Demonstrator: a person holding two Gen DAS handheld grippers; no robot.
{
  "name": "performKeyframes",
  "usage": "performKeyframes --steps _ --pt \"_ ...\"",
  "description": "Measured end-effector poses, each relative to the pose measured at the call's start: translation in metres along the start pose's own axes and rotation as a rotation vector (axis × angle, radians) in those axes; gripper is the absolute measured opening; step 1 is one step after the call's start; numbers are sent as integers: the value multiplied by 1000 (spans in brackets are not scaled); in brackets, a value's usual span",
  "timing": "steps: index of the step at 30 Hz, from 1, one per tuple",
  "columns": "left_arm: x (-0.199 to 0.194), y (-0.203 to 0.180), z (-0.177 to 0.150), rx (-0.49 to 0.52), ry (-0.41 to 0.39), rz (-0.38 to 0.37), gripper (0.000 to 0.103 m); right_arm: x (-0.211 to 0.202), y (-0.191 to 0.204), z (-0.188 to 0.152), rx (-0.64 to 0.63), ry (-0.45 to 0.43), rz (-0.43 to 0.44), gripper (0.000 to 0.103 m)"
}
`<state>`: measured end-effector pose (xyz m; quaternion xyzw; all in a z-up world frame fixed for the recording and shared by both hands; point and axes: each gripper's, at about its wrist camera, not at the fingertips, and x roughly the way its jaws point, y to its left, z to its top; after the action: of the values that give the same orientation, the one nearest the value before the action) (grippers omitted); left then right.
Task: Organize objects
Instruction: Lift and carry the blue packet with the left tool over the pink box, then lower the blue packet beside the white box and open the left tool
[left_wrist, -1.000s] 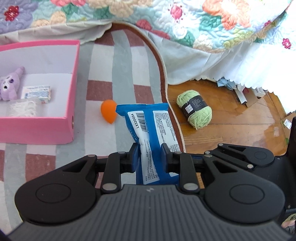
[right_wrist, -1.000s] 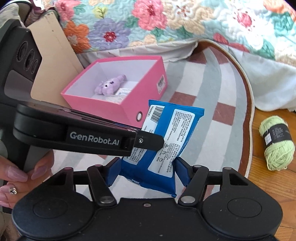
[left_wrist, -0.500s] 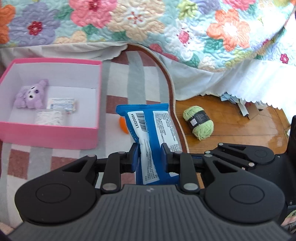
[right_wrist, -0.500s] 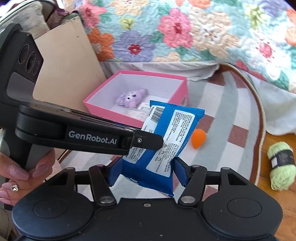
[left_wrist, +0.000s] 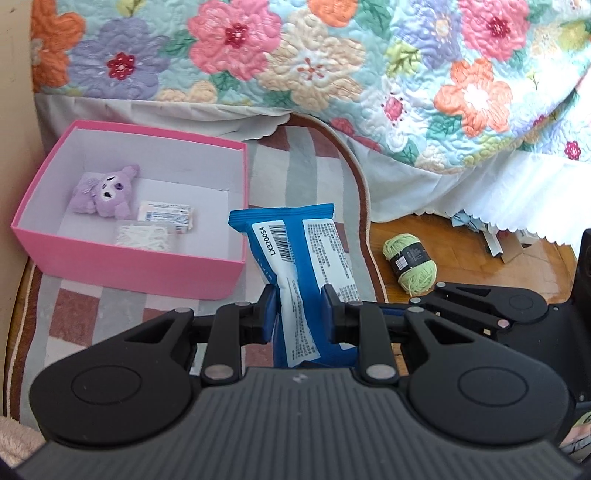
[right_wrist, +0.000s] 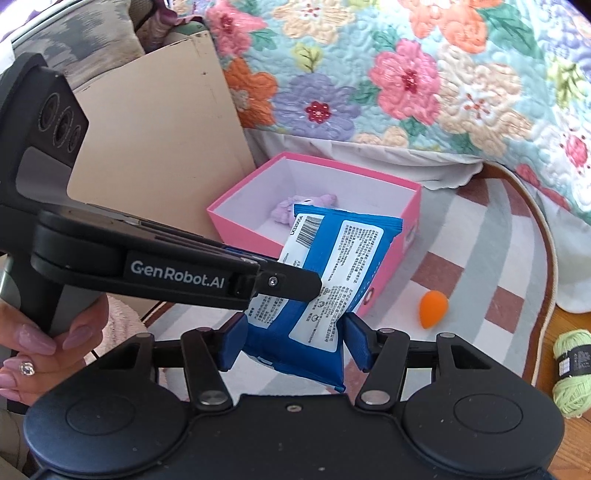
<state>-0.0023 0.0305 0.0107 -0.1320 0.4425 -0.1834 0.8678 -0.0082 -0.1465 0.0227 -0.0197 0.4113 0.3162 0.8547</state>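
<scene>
A blue snack packet (left_wrist: 303, 266) with white labels is held upright by both grippers at once. My left gripper (left_wrist: 298, 310) is shut on its middle. My right gripper (right_wrist: 291, 336) is shut on its lower end (right_wrist: 317, 280), with the left gripper's finger crossing from the left. The packet hangs above the rug, near the pink box (left_wrist: 155, 273). The box holds a purple plush toy (left_wrist: 105, 194), a small white packet (left_wrist: 166, 216) and a white mesh item (left_wrist: 144, 236). The box also shows in the right wrist view (right_wrist: 402, 214).
An orange egg-shaped sponge (right_wrist: 432, 308) lies on the striped rug (right_wrist: 491, 258) right of the box. A green yarn ball (left_wrist: 410, 264) lies on the wooden floor. A floral quilt (left_wrist: 332, 66) hangs behind. A beige board (right_wrist: 155, 147) stands left of the box.
Both grippers have risen and drawn back with the packet, so the pink box now shows more fully from above. The orange sponge has gone behind the packet in the left wrist view.
</scene>
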Motion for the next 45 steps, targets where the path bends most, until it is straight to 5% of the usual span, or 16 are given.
performKeyframes --steps 23,45 --pt "3 55 37 -57 -60 69 23 50 2 45 5 -60 36 55" --pt "93 112 96 -84 5 72 23 137 -41 91 71 -2 -39 49"
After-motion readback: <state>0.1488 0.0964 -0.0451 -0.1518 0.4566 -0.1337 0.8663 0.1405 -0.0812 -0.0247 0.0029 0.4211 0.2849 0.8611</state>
